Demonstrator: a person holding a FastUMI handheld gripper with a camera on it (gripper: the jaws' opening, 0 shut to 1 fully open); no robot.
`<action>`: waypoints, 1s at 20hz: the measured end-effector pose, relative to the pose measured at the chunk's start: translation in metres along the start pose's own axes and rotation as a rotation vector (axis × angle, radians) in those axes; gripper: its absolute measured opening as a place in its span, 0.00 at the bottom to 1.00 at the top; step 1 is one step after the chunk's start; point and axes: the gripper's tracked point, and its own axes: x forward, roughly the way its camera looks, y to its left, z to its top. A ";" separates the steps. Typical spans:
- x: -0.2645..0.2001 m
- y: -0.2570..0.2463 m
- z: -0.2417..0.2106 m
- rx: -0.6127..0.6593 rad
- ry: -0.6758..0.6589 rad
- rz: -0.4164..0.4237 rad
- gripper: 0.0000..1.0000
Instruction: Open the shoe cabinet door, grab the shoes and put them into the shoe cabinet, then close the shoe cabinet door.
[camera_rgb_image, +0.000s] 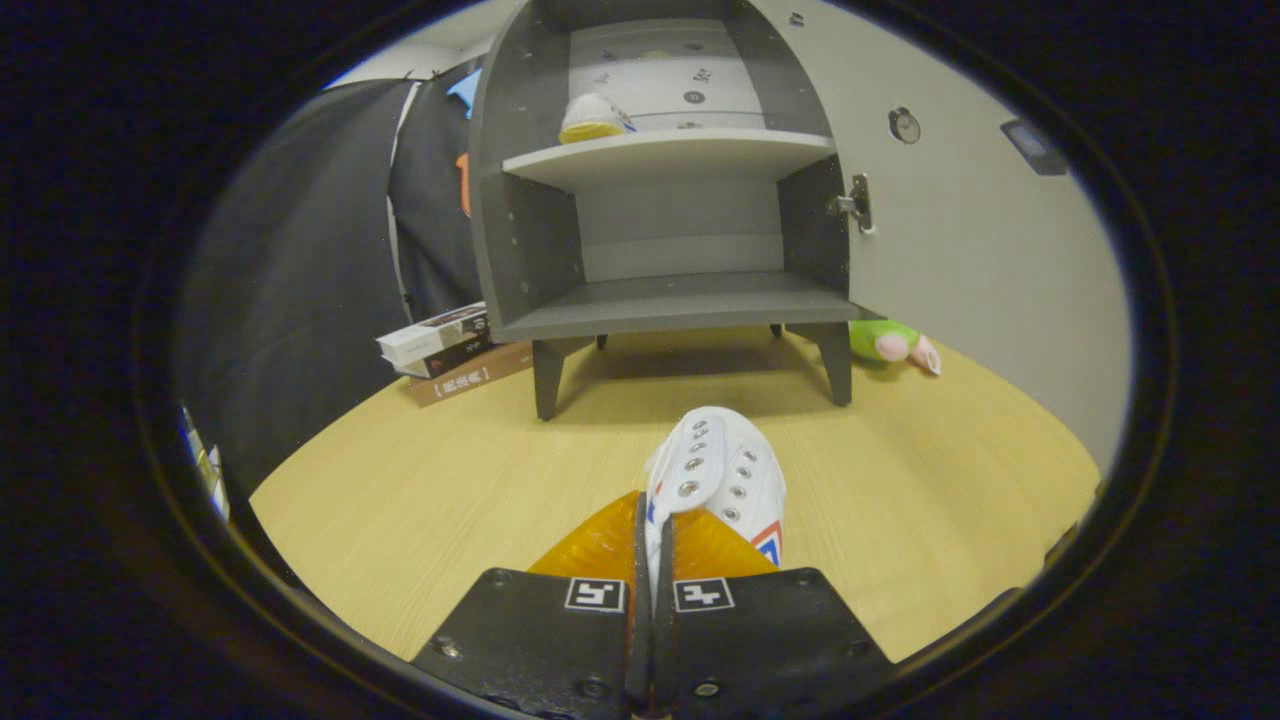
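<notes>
My tongs (655, 560) are pinching a shoe (722, 470): both fingers (600, 540) are drawn nearly together on a thin edge of its upper, at the near end of the shoe. The shoe is white with metal eyelets and a red and blue mark on its side; its toe points away from me, straight ahead of the tongs. I cannot tell whether it rests on the counter (450, 500) or hangs just above it.

Beyond the shoe stands the cabinet (680, 200), grey, on short legs, directly ahead of the tongs. Its door (980, 230) is swung open to the right, hinge (855, 203) showing on the inner edge. The cabinet has two compartments. The lower one is bare. On the upper shelf (670, 155) sits a second shoe (592, 120), white with a yellowish sole, to the left side of that shelf.

Left of the cabinet, at its foot, a small stack of books (445, 345) lies on the counter, just beside the left front leg. Right of the cabinet, close by the door, lies a green and pink plush toy (890, 343). The shoe in the tongs is well apart from the cabinet, with bare counter between.
</notes>
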 end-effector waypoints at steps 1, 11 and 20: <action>-0.010 0.000 0.011 -0.015 -0.023 0.002 0.05; -0.112 0.011 0.170 -0.149 -0.272 -0.003 0.05; -0.166 0.019 0.295 -0.241 -0.374 -0.002 0.05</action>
